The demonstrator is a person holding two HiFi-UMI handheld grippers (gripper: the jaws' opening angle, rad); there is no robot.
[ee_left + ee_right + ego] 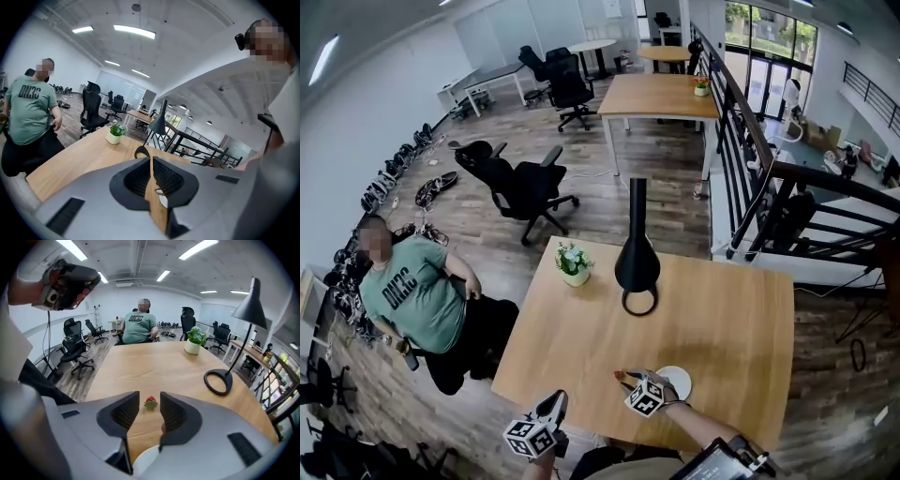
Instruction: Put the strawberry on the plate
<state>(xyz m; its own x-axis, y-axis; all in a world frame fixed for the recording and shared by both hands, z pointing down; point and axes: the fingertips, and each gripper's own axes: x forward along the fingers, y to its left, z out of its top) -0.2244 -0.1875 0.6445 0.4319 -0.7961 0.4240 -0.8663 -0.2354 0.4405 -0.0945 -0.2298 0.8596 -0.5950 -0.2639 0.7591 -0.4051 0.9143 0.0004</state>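
A small red strawberry point(150, 402) with a green top lies on the wooden table point(581, 337), just off the left edge of a white plate point(678, 379). My right gripper point(150, 398) is low over the table and open. The strawberry sits just ahead of its fingertips, in line with the gap, and no pad touches it. Part of the plate's rim point(145, 460) shows under this gripper's jaws. In the head view the strawberry point(622, 375) is at the tip of the right gripper point(634, 380). My left gripper point(554, 405) is at the table's near edge, shut and empty.
A black desk lamp point(637, 253) with a ring base stands mid-table, and a small potted plant point(573, 263) is to its left. A person in a green shirt point(412, 295) sits off the table's left side. Black railings point(750, 141) run at the right.
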